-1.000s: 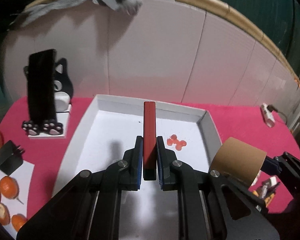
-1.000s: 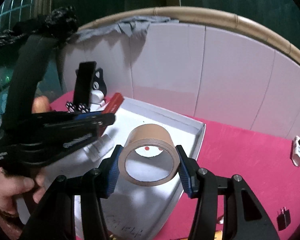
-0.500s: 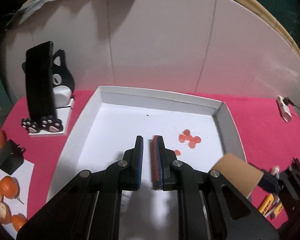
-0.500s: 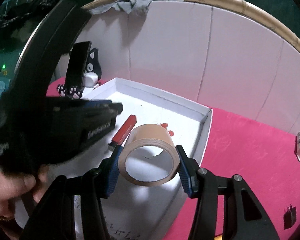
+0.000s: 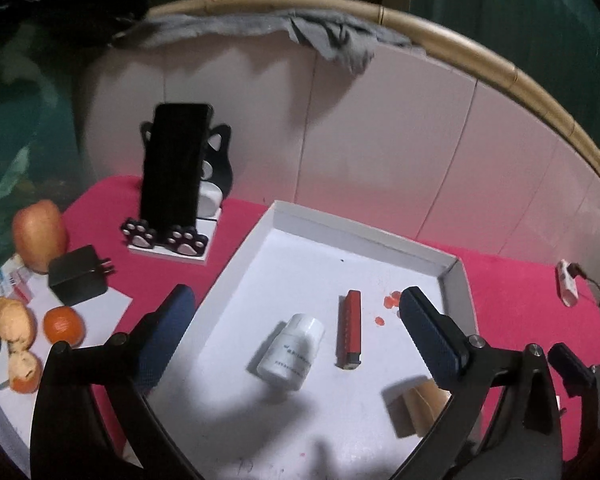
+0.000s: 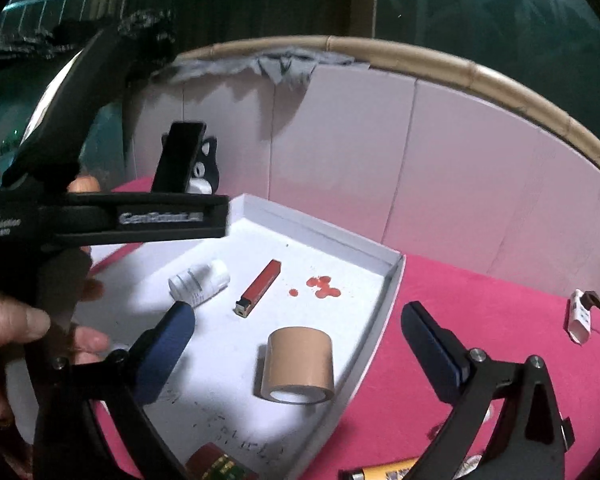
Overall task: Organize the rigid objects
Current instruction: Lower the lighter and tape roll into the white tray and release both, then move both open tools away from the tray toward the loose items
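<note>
A white tray sits on the pink tablecloth. In it lie a red lighter, a white bottle on its side and a brown tape roll, partly hidden behind my finger in the left wrist view. My left gripper is open and empty above the tray. My right gripper is open and empty, with the tape roll standing between and below its fingers.
A black phone leans on a cat-shaped stand at the back left. An apple, oranges and a black charger lie left. A white adapter lies right. Red spots mark the tray. A white wall stands behind.
My left gripper opened, let go of the red lighter and drew back up. My right gripper opened and left the tape roll standing in the tray.
</note>
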Demonstrator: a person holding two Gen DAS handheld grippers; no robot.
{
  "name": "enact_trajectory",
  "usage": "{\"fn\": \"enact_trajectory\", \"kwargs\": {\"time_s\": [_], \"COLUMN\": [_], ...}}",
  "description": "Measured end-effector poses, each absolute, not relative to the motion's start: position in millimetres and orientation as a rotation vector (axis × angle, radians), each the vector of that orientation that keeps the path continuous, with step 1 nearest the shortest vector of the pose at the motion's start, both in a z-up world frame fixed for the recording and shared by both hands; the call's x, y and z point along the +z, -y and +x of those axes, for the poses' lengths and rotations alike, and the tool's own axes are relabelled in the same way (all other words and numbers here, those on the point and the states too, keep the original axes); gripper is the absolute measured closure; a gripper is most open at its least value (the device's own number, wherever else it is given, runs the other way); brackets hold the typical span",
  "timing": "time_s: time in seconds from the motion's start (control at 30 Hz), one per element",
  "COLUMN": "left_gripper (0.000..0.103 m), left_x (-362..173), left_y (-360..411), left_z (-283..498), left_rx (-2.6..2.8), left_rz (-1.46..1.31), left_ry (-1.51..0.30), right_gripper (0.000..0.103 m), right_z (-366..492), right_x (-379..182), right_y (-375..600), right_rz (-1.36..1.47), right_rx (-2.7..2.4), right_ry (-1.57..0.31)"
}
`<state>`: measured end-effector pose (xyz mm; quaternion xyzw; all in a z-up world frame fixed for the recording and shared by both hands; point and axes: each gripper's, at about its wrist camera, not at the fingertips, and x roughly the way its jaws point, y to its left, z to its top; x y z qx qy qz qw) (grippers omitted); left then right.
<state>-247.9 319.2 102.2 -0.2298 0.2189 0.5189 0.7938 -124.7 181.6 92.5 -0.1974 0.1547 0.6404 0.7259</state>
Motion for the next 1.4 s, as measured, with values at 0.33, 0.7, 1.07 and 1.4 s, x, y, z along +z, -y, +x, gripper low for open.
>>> {"fn": "enact_trajectory", "kwargs": {"time_s": [0.33, 0.7, 1.07, 1.4], "left_gripper": [0.000, 0.000, 0.000, 0.000], "left_x": [118.0, 128.7, 137.7, 103.9], "left_y": [-280.5, -242.2, -194.3, -165.6], "left_z": [-250.6, -239.0, -203.8, -141.3], "left_rx": [1.130, 1.028, 0.792, 0.495], "left_rz": [-0.452, -0.425, -0.301, -0.281], "left_ry": [-0.441, -0.423, -0.376, -0.619], "right_gripper": [0.000, 0.000, 0.000, 0.000], "right_z": [-109.1, -57.3, 6.9, 49.2], "right_x": [111.8, 140.8, 159.2, 121.1], "right_y": [-139.0, -72.6, -10.1, 27.8], "right_rz": [-0.325, -0.072, 0.123, 0.121], "right_rx": [1.380, 1.334, 1.254, 1.127], "right_ry": [-0.332, -0.347, -0.329, -0.414]}}
